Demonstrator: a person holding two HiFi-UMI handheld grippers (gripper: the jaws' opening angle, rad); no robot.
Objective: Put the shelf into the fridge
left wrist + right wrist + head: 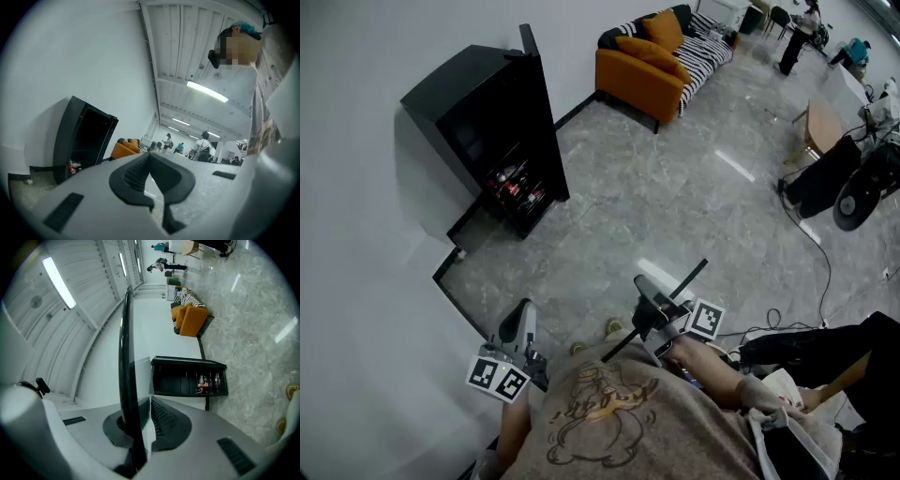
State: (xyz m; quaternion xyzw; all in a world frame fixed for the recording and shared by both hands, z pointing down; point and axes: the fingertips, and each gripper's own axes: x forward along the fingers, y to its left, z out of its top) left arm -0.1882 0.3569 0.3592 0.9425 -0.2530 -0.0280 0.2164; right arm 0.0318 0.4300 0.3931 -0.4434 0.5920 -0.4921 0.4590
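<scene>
The black fridge [492,127] stands against the white wall with its door open, and bottles [516,187] sit low inside it. It also shows in the left gripper view [86,136] and the right gripper view [187,378]. My right gripper [654,302] is shut on the shelf [680,286], a glass pane with a black rim, held edge-on near my body. In the right gripper view the shelf's rim [124,357] runs up between the jaws of the right gripper [146,420]. My left gripper [519,326] hangs at the lower left, shut and holding nothing [149,158].
An orange sofa [652,61] with striped cushions stands along the wall beyond the fridge. A black fan [861,192], cables and chairs fill the right side. People stand far off [797,33]. Grey marble floor [656,197] lies between me and the fridge.
</scene>
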